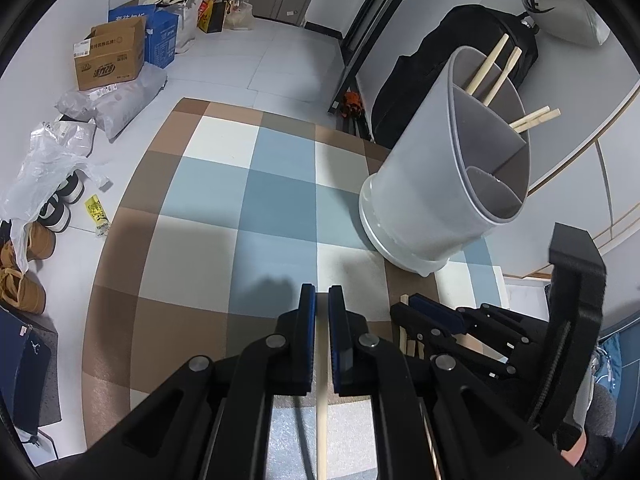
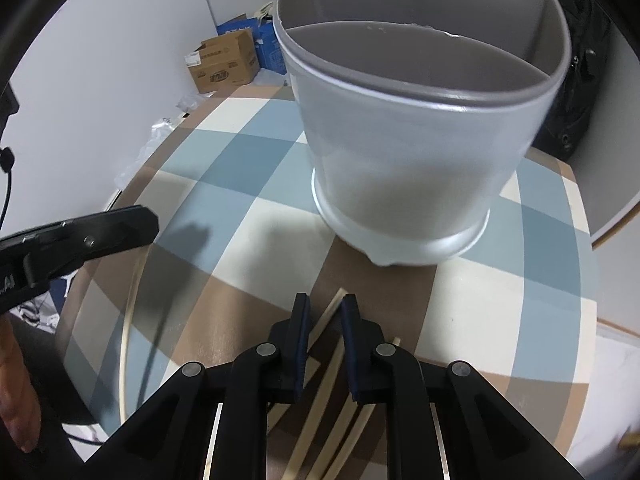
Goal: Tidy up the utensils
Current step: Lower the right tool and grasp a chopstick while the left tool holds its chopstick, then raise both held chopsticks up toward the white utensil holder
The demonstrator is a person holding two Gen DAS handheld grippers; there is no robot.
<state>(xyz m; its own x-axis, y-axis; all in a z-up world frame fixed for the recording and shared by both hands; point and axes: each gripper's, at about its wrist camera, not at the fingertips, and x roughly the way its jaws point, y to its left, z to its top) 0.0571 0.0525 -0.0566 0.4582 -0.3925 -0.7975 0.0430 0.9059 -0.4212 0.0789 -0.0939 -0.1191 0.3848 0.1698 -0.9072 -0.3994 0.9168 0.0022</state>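
Note:
A grey divided utensil holder (image 1: 424, 200) (image 2: 400, 152) stands on the checked tablecloth, with wooden chopsticks (image 1: 494, 68) leaning in its back compartments. My left gripper (image 1: 321, 294) (image 2: 154, 222) hangs over the left of the table, shut on one chopstick (image 1: 322, 380) (image 2: 130, 320) that trails down behind its pads. In front of the holder, my right gripper (image 2: 325, 304) (image 1: 410, 306) points down at several loose chopsticks (image 2: 340, 420) lying on the cloth. One of them (image 2: 330, 314) runs slantwise between its pads, which are shut on it.
The round table (image 1: 224, 208) ends close to the left and front. Cardboard boxes (image 1: 108, 56), plastic bags and shoes (image 1: 60, 208) lie on the floor beyond it. A black bag (image 1: 460, 60) stands behind the holder. A person's hand (image 2: 16, 400) shows at the lower left.

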